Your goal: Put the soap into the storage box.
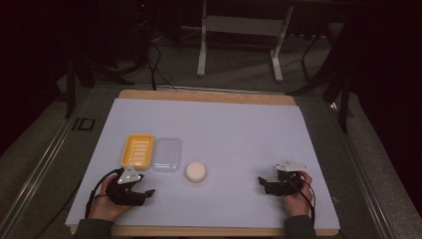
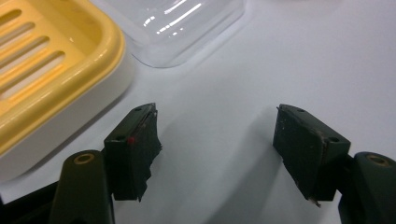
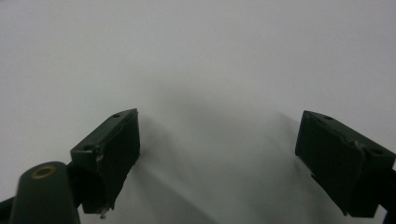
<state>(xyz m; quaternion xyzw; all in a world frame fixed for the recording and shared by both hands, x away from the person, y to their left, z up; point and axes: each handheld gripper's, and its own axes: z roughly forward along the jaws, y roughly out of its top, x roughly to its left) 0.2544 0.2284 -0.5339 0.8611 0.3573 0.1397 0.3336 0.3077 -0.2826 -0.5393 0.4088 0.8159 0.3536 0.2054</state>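
The round white soap bar [image 1: 196, 172] lies on the pale mat [image 1: 239, 129], just to the right of the clear lid [image 1: 166, 155] and the yellow soap dish [image 1: 137, 150], between the two hands but nearer to the left one. The left gripper [image 1: 141, 193] rests on the mat with its jaws wide apart and nothing between them; in the left gripper view the dish [image 2: 51, 70] and the lid [image 2: 182, 28] are just ahead of it. The right gripper [image 1: 265, 184] also stands open and empty, well apart from the soap. The bar is probably firm, rather light and a little slippery, so I think it is best gripped across its round side, near the middle. The lid looks thin and smooth, so it may slide easily.
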